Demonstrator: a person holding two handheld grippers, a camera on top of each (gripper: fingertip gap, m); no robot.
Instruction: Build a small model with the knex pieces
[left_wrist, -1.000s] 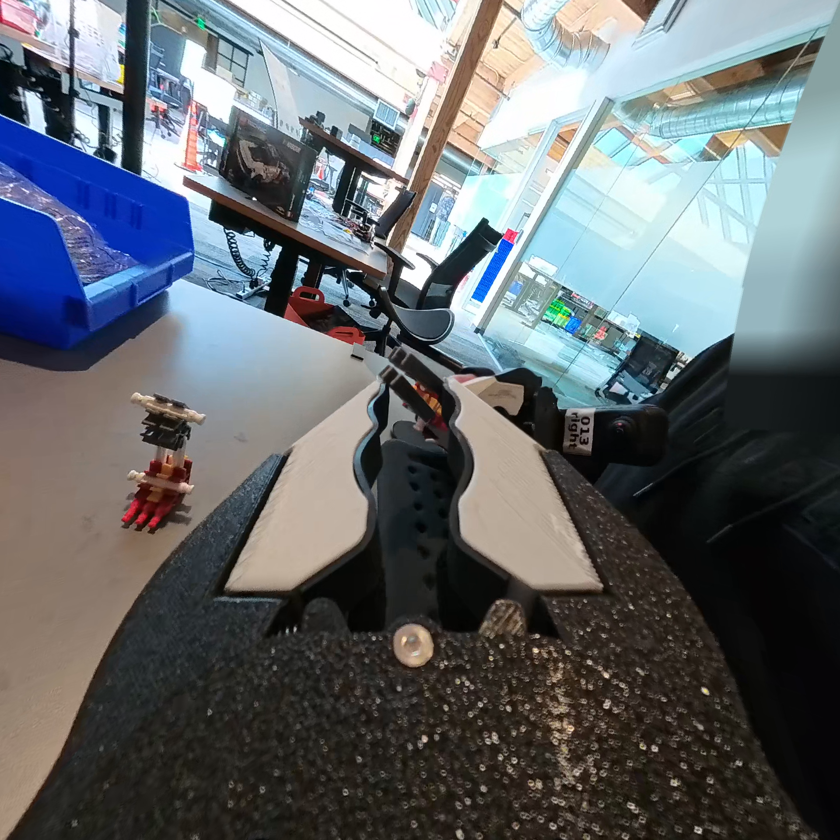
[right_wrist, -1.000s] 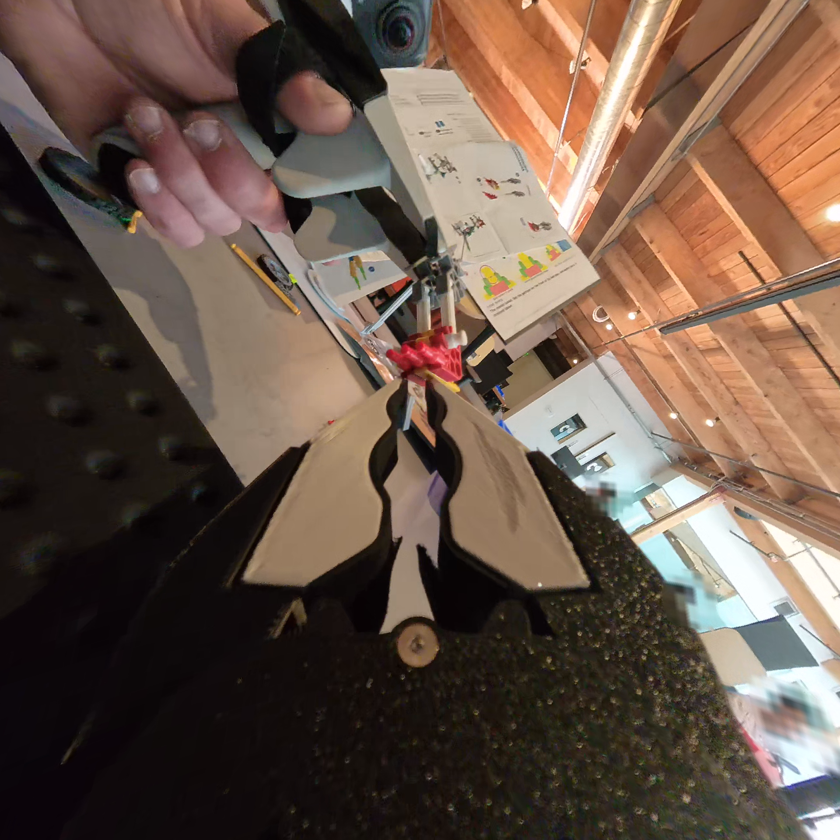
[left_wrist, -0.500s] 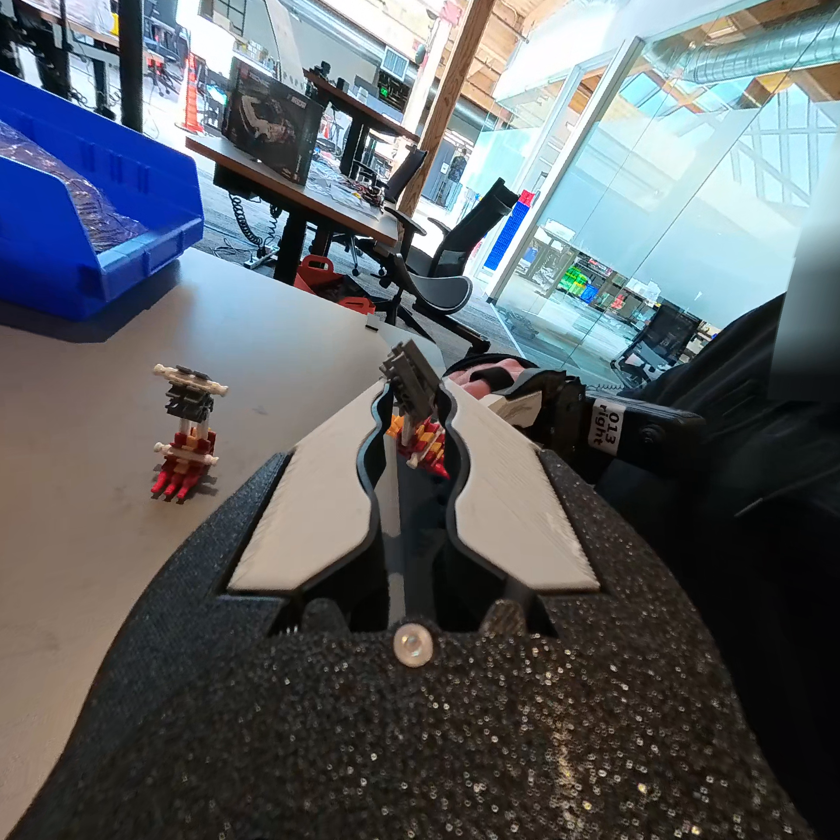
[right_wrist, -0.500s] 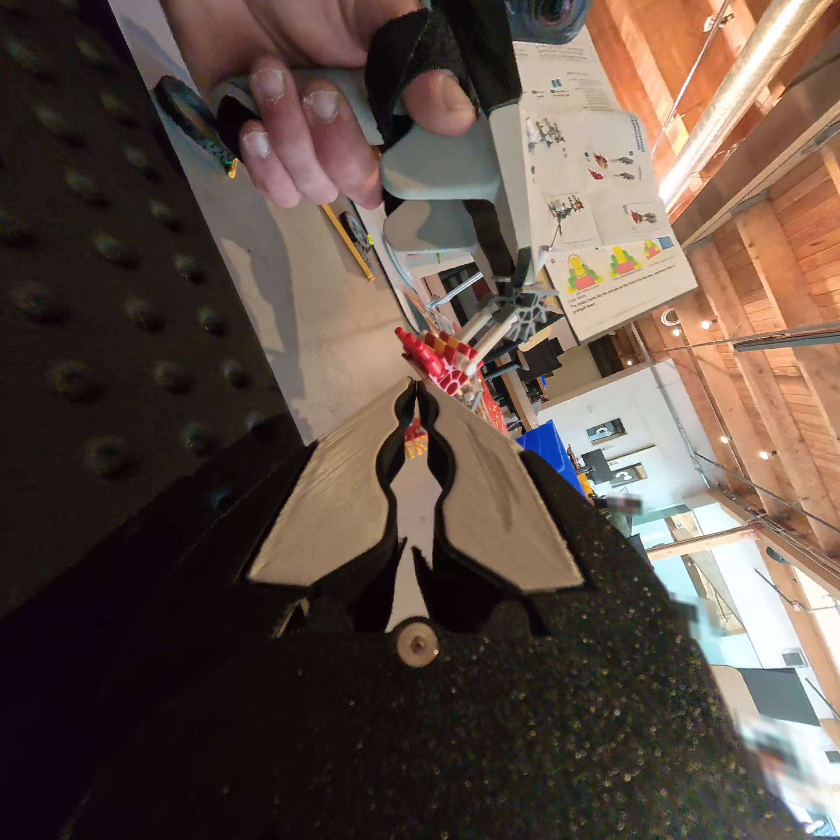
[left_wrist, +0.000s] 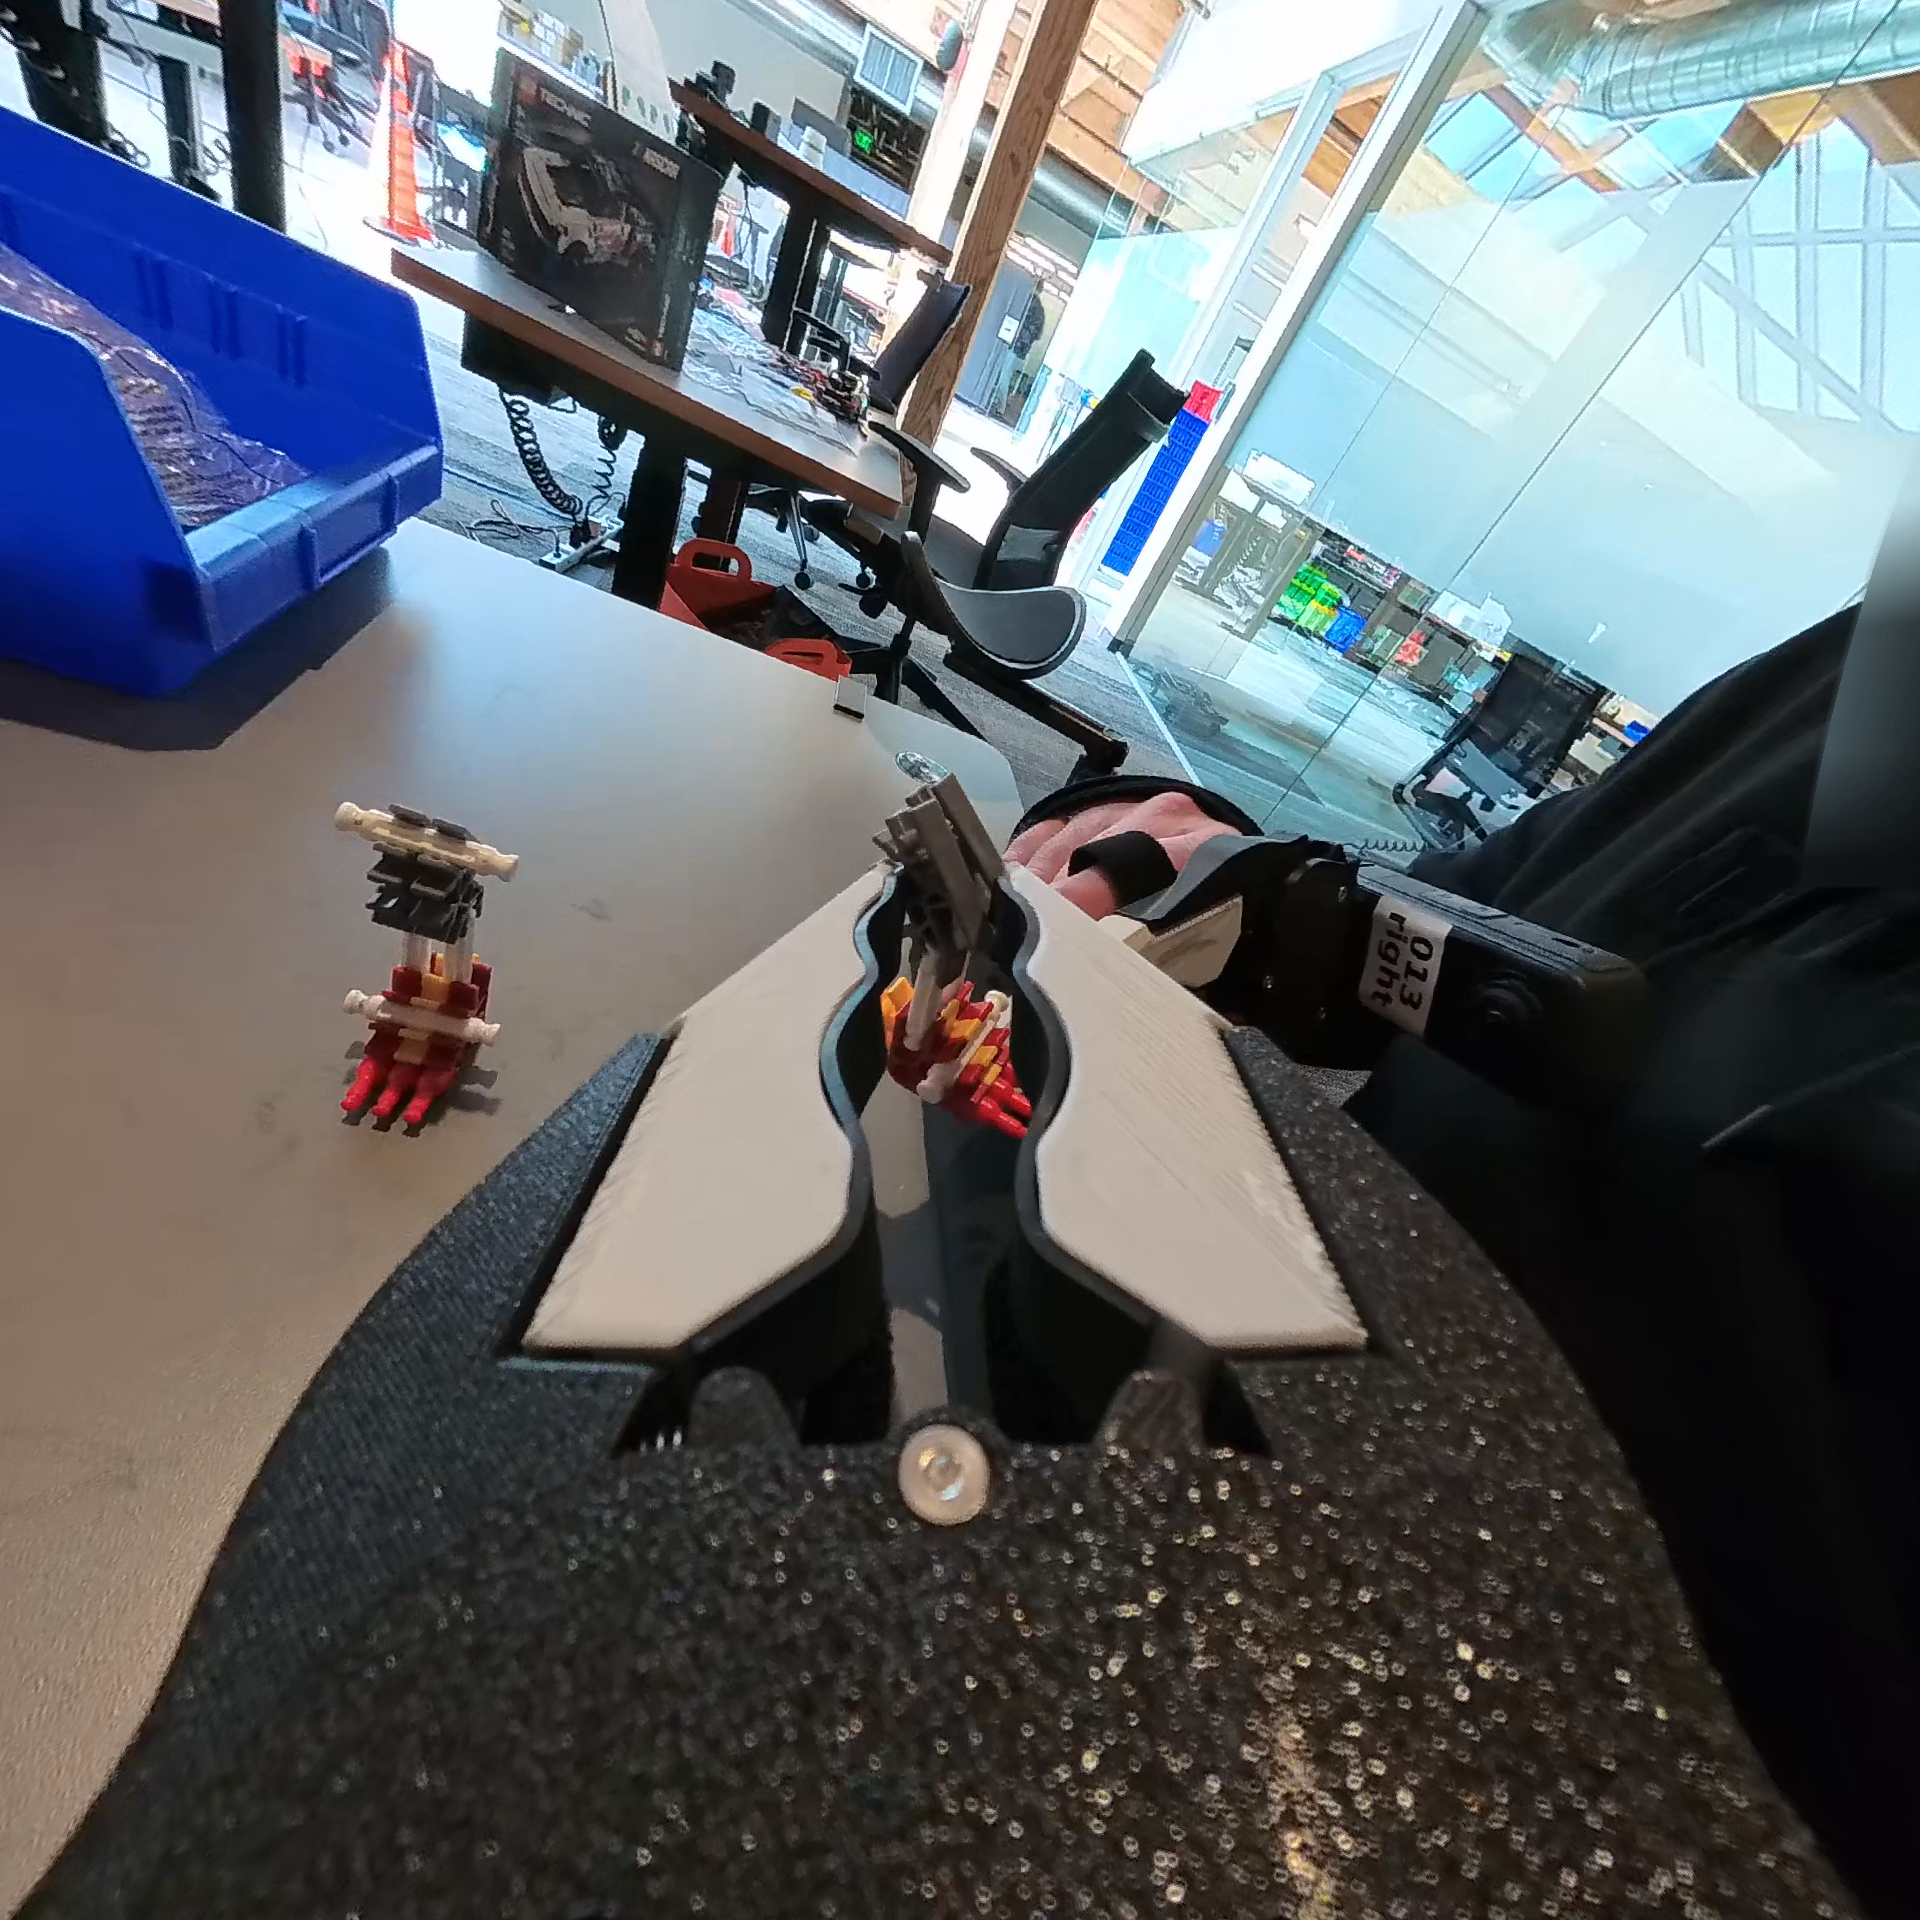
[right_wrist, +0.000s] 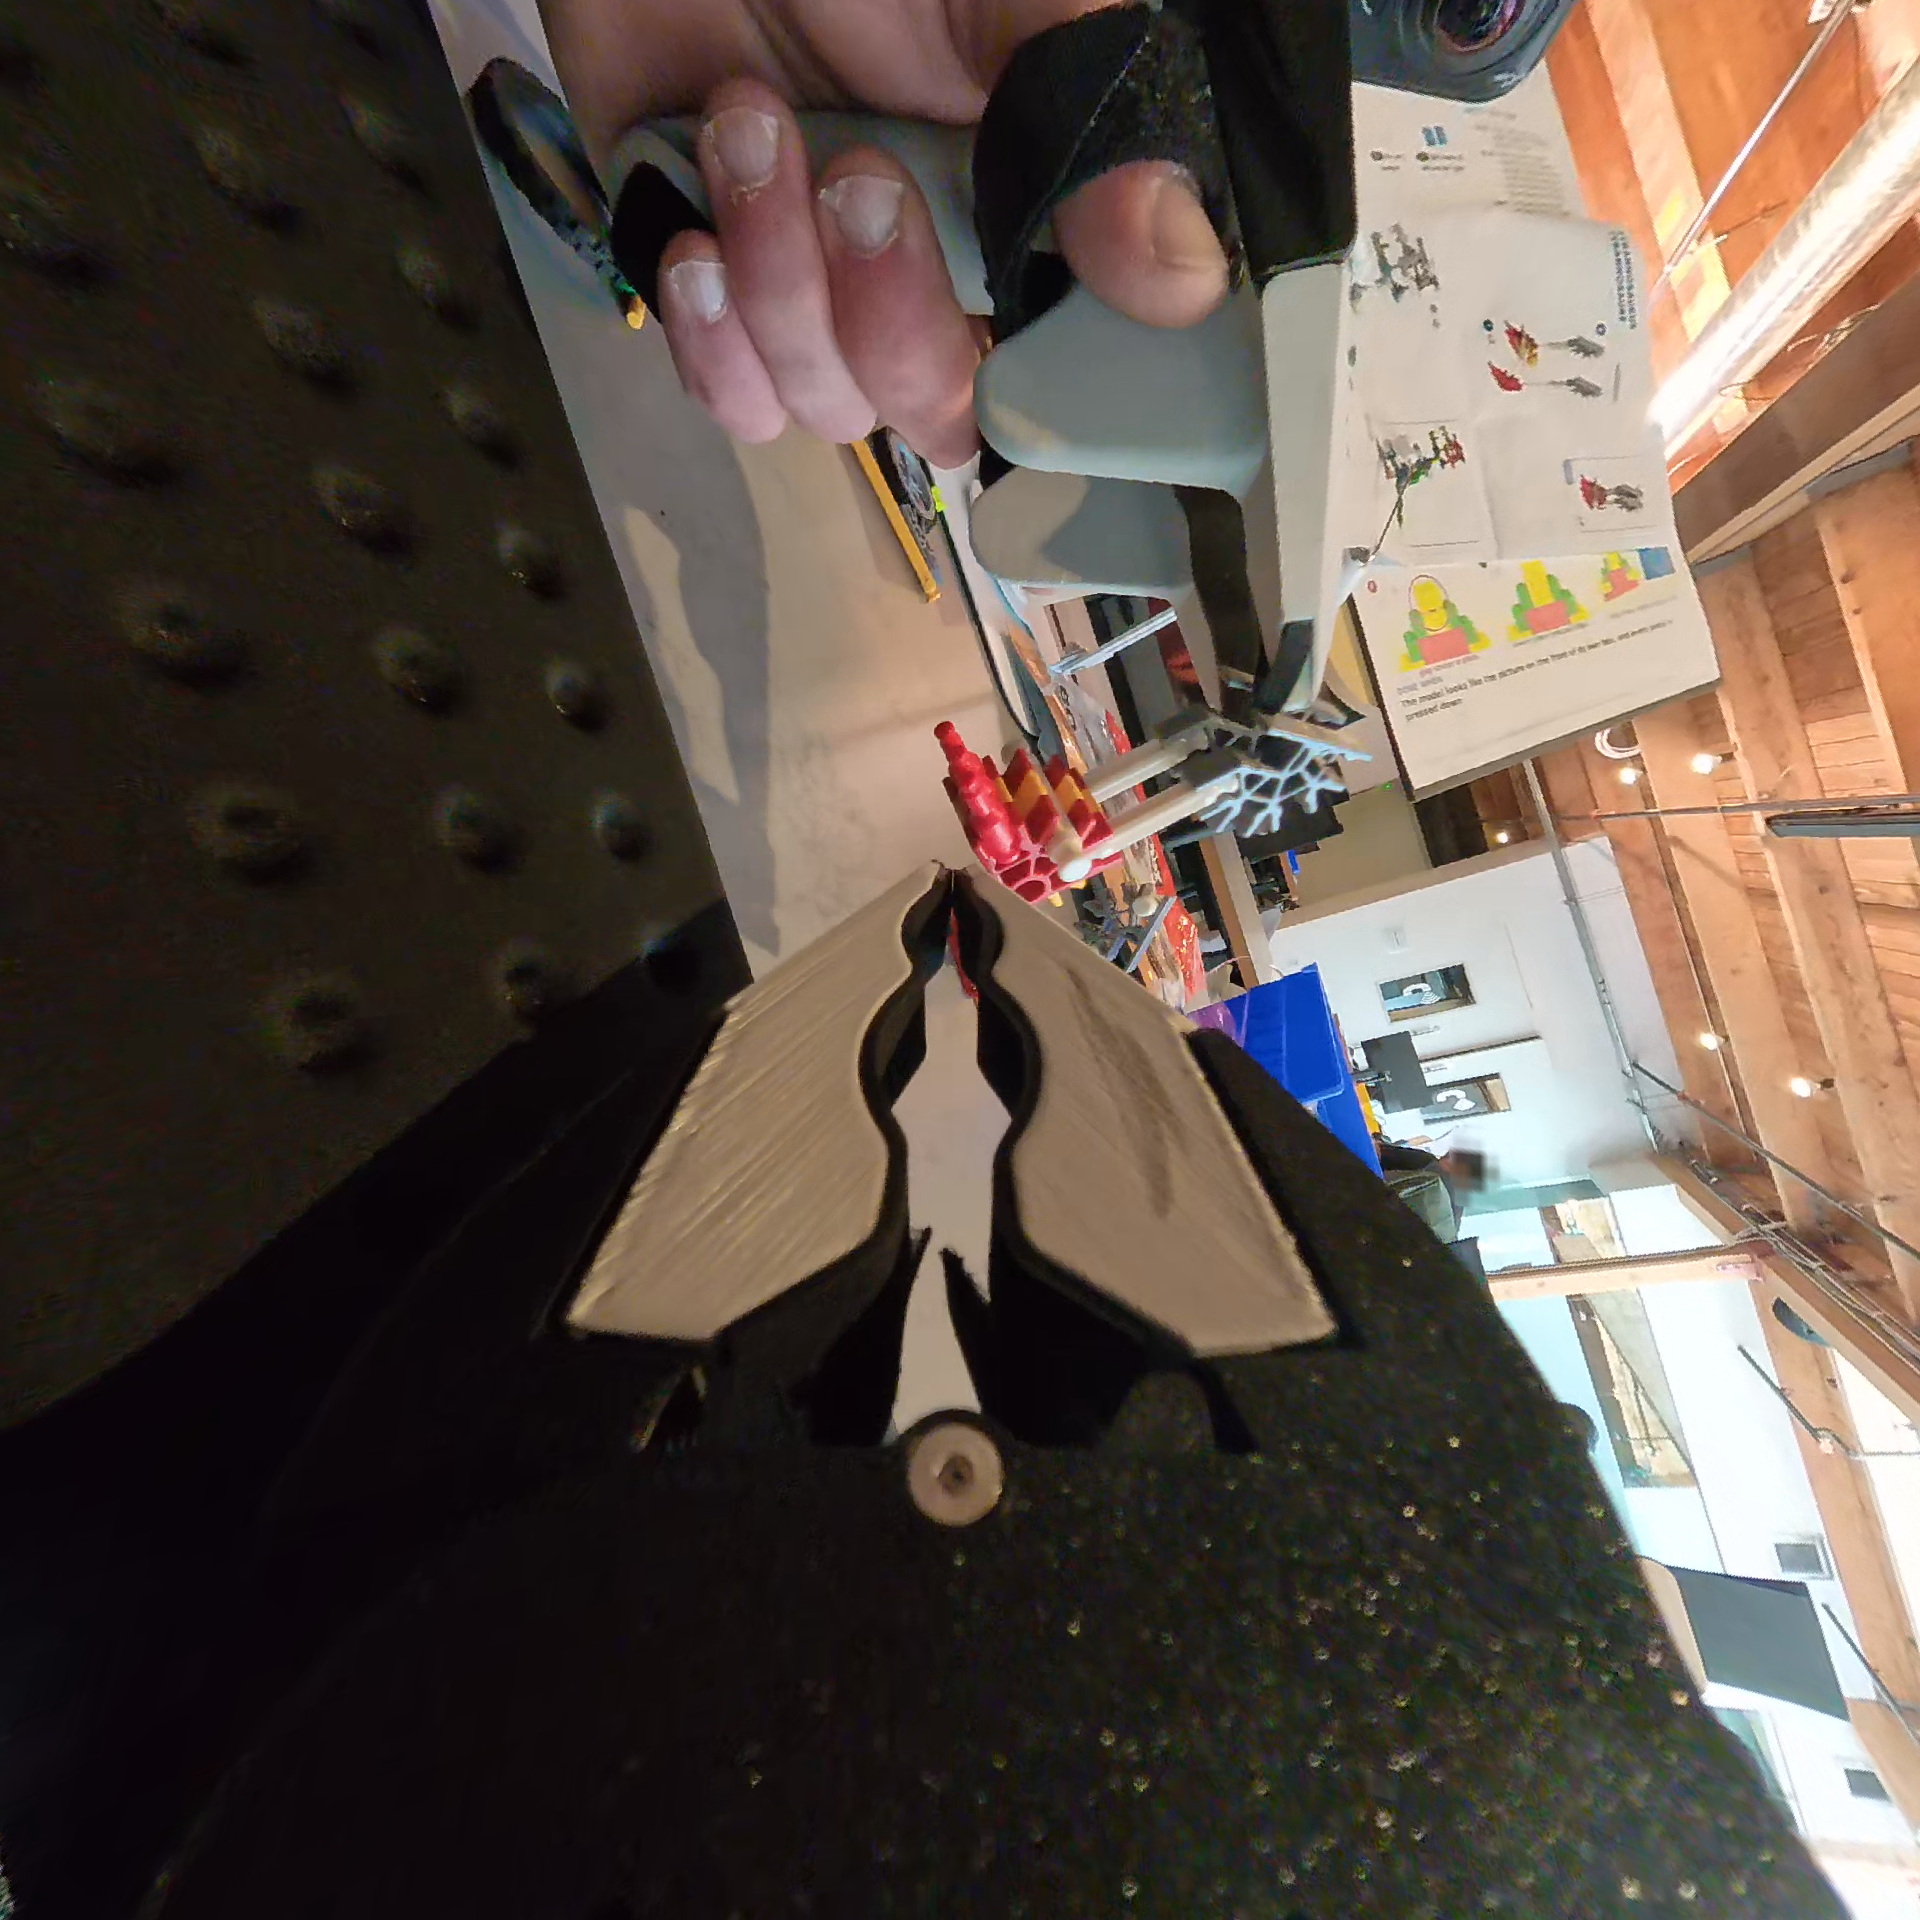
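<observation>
Left gripper (left_wrist: 940, 883) fingers pinch a red-and-grey brick model (left_wrist: 951, 1023) above the worktop (left_wrist: 582, 748).
Right gripper (right_wrist: 948, 881) fingers pressed together just beside it; only the left wrist view shows a second model (left_wrist: 421, 971) standing on the worktop.

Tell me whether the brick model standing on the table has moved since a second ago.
Cannot tell. The standing brick model keeps its spot beside the blue bin; its slight shift in frame fits camera motion.
</observation>
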